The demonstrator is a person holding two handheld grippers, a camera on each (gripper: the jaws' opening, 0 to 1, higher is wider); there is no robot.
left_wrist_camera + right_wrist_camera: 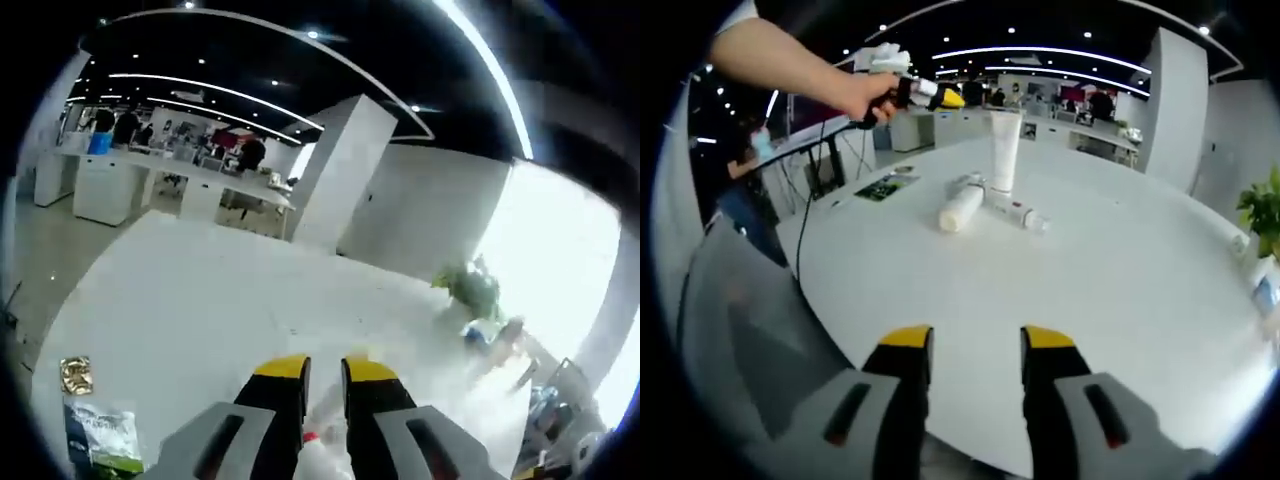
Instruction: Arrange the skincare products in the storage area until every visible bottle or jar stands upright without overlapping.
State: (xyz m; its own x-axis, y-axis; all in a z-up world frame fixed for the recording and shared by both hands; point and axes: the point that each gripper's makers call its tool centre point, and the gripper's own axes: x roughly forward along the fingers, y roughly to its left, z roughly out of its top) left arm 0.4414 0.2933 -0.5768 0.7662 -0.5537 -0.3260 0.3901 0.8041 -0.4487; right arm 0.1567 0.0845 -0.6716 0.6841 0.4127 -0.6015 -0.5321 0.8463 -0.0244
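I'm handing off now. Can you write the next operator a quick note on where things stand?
Left gripper: jaws nearly closed above the white table; whether they hold anything I cannot tell. In the right gripper view it hangs over the table's far left.
Right gripper: open, empty, at the near edge.
Done: one tube stands upright.
Left: two bottles lie on their sides at its base; stand them up, apart.
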